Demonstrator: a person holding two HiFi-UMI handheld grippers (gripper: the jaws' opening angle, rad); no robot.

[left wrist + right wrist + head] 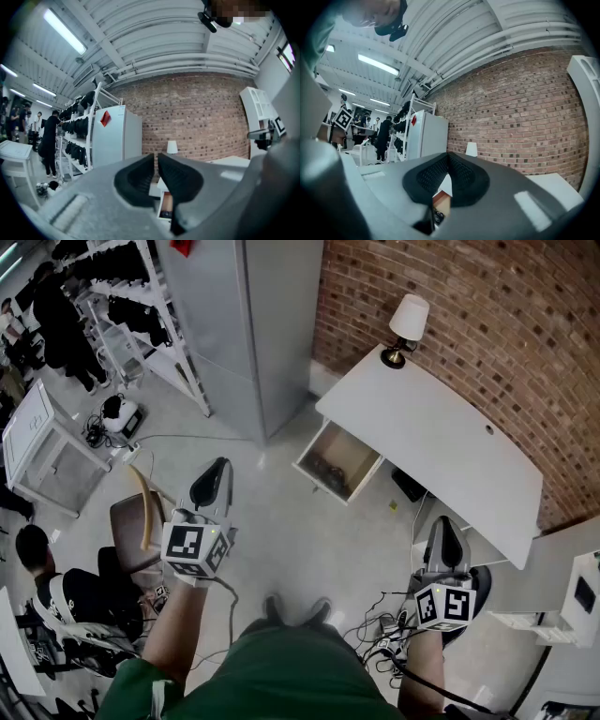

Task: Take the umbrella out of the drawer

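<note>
Both your tools point level toward the red brick wall (487,306), well short of the desk. Your left gripper (214,482) has its dark pads barely apart, a thin slit with nothing in it. Your right gripper (443,532) has its pads pressed together at the tip, also empty.

The long white desk (441,442) stands along the brick wall, and its wood-lined drawer with a white front (319,482) is pulled open at the left end. A dark bundle, the umbrella (328,468) as far as you can tell, lies on the drawer's floor toward its left side, and neither gripper touches it. In both gripper views the open drawer shows low, just under the jaw tips.

A small table lamp with a white shade (407,326) sits on the desk's far corner. The tall grey metal cabinet (248,324) stands left of the drawer, with a white shelving rack of dark items (127,310) beyond it. A brown chair (131,521) is just beside your left gripper, and a seated person (42,563) is further left. Loose black cables (384,629) lie on the floor near your right foot, below the right gripper.
</note>
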